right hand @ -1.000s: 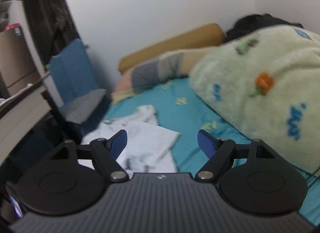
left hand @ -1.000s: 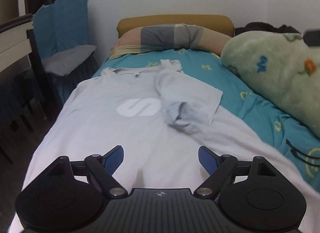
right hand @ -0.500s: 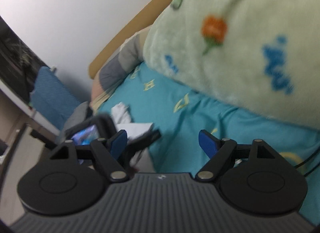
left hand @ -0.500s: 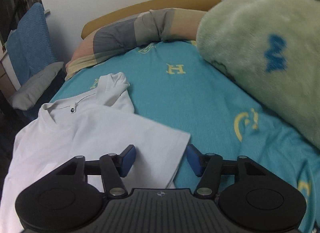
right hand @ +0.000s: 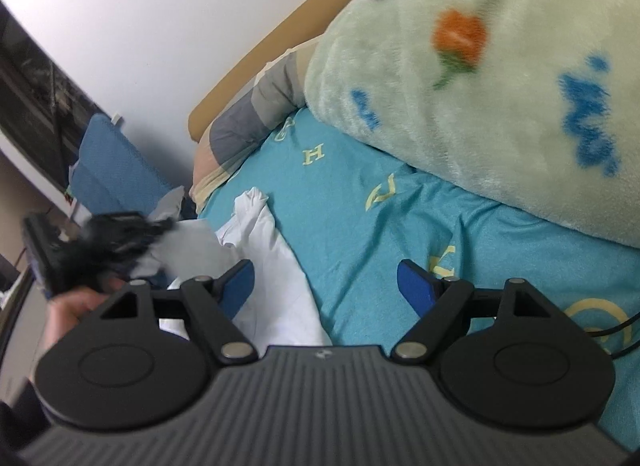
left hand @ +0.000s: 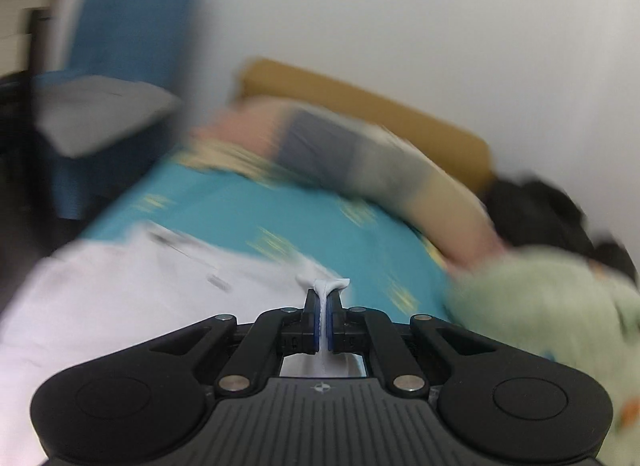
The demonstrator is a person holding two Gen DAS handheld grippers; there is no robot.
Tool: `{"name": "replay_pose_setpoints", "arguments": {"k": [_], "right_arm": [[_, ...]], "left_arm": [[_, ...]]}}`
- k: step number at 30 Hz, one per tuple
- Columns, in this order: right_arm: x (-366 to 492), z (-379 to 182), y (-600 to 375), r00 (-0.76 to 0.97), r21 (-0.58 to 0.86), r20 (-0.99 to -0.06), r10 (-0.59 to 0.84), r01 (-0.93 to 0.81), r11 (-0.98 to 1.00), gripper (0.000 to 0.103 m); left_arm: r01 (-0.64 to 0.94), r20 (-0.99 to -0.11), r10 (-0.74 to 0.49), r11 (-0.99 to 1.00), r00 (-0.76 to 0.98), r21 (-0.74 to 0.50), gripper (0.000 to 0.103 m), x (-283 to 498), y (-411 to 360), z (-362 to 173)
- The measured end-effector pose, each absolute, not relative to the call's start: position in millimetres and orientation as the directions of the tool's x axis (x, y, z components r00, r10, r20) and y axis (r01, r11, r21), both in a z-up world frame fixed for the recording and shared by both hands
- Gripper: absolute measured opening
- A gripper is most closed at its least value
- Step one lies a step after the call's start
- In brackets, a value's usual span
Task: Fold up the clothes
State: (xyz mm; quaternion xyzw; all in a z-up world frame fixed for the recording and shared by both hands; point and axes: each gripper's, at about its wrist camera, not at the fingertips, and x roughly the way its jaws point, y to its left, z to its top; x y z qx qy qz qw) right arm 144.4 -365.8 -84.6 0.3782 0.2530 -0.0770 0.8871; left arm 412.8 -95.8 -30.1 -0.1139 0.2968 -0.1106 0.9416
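Observation:
A white polo shirt [left hand: 120, 298] lies on the teal bed sheet [left hand: 288, 225]; the left wrist view is blurred by motion. My left gripper [left hand: 323, 306] is shut on a pinch of the shirt's white fabric, which sticks out past the pads. In the right wrist view the shirt [right hand: 276, 278] lies at the lower left, with its collar bunched at the far end. My right gripper [right hand: 326, 284] is open and empty, above the shirt's right edge and the sheet. The left gripper [right hand: 108, 242] shows there as a dark blur lifting cloth.
A green fleece blanket [right hand: 500, 77] is heaped along the bed's right side. A striped pillow [right hand: 256, 113] and tan headboard [right hand: 280, 41] are at the far end. A blue-draped chair [left hand: 120, 45] stands left of the bed. A black cable [right hand: 612, 330] lies at right.
My left gripper has shut on the shirt's fabric and is moving fast with it. My right gripper stayed open and shifted a little over the shirt's edge.

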Motion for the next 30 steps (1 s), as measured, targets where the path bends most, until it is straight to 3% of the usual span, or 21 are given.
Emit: {"name": "replay_pose_setpoints", "arguments": {"k": [3, 6, 7, 9, 15, 24, 30], "right_arm": [[148, -83, -358, 0.861, 0.612, -0.505, 0.061, 0.307, 0.729, 0.081], [151, -81, -349, 0.858, 0.583, -0.507, 0.077, 0.276, 0.764, 0.081], [152, -81, -347, 0.858, 0.573, -0.508, 0.081, 0.266, 0.775, 0.081], [154, -81, -345, 0.855, 0.56, -0.511, 0.088, 0.253, 0.789, 0.081], [163, -89, -341, 0.842, 0.576, -0.522, 0.135, 0.232, 0.784, 0.081], [151, -81, -319, 0.825, 0.519, -0.525, 0.209, 0.115, 0.847, 0.081], [120, -73, -294, 0.767, 0.423, -0.598, 0.234, 0.054, 0.905, 0.08]], "left_arm": [[0.017, -0.558, -0.102, 0.988, 0.823, -0.157, 0.004, 442, -63, -41], [-0.047, -0.659, -0.017, 0.996, 0.752, -0.079, 0.01, 467, -45, -74], [-0.071, -0.68, -0.008, 0.994, 0.733, -0.088, 0.014, 470, -40, -83], [-0.062, -0.686, -0.03, 0.992, 0.727, -0.109, 0.044, 465, -37, -93], [0.051, -0.731, -0.091, 0.996, 0.676, -0.076, 0.062, 395, -47, -92], [0.113, -0.813, -0.252, 0.967, 0.524, -0.227, 0.066, 174, -43, -74], [0.139, -0.796, -0.306, 0.951, 0.522, -0.275, 0.066, 107, -25, -72]]}}
